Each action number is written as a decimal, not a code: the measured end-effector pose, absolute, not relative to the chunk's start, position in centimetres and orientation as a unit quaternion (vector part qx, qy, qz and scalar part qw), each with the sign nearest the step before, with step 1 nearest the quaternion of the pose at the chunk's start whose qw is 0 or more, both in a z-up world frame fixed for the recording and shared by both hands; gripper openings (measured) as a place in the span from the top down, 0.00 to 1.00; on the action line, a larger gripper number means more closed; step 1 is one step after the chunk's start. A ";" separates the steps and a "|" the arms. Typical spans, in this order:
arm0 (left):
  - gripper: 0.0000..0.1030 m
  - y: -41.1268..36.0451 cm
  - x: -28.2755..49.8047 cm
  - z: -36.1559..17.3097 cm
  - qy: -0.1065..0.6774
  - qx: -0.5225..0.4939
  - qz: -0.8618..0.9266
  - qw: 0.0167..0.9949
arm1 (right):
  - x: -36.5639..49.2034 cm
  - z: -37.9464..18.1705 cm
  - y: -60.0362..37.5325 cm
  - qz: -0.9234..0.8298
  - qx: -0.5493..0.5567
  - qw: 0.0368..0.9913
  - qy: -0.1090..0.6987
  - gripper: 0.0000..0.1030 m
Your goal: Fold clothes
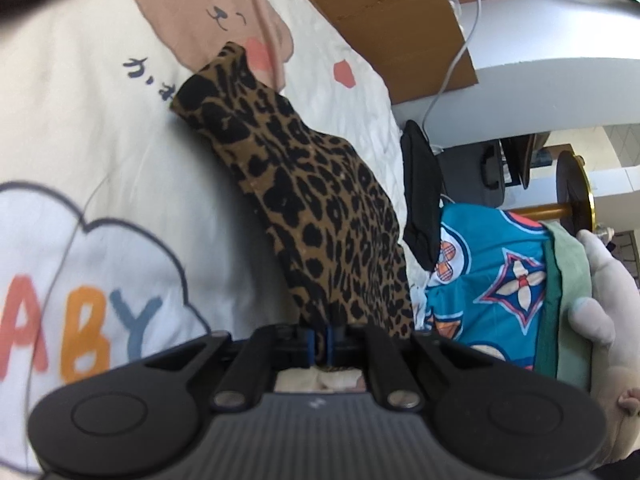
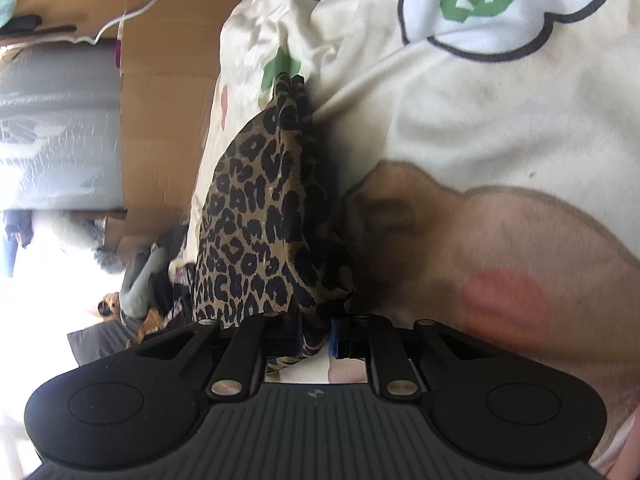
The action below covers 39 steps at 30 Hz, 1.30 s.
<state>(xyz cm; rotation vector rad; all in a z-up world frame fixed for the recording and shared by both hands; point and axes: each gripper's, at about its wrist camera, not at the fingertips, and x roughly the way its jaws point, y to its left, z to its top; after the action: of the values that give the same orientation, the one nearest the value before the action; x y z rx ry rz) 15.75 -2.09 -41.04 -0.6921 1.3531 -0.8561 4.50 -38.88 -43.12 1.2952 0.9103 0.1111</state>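
Note:
A leopard-print garment (image 1: 316, 200) stretches away from my left gripper (image 1: 323, 340), which is shut on its near end. It hangs over a cream bedspread (image 1: 100, 128) printed with a bear face and coloured letters. In the right wrist view the same leopard-print garment (image 2: 260, 216) bunches up in front of my right gripper (image 2: 316, 336), which is shut on a fold of it. The cloth hides both sets of fingertips.
A teal patterned cloth (image 1: 492, 276) and a black garment (image 1: 420, 192) lie to the right of the bedspread. A gloved hand (image 1: 600, 300) holds green fabric at the far right. Cardboard (image 2: 168, 120) and a white cable (image 1: 460, 52) stand beyond the bed's edge.

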 end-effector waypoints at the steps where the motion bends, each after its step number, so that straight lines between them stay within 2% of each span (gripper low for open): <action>1: 0.95 -1.7 15.5 -40.9 0.597 -0.302 -0.373 0.643 | 4.5 -43.0 -38.7 0.056 0.577 0.702 0.414 0.90; 11: 0.95 1.8 12.6 -39.9 0.626 -0.288 -0.342 0.638 | 5.1 -41.6 -36.3 0.116 0.514 0.709 0.468 0.90; 30: 0.94 -0.9 9.9 -40.6 0.681 -0.214 -0.408 0.569 | 8.4 -37.8 -41.6 0.071 0.457 0.772 0.435 0.91; 33: 0.97 -1.2 9.6 -40.4 0.684 -0.206 -0.421 0.558 | 9.7 -37.1 -42.4 0.069 0.439 0.781 0.438 0.91; 39: 0.97 -1.1 11.4 -38.8 0.671 -0.209 -0.429 0.567 | 12.2 -35.6 -43.5 0.067 0.405 0.794 0.448 0.91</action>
<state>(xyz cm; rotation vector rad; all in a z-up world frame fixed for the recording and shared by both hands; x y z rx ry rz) 11.44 -1.09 -38.81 -0.4906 1.5777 -1.0077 12.16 -43.48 -35.58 0.8708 0.9623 0.1434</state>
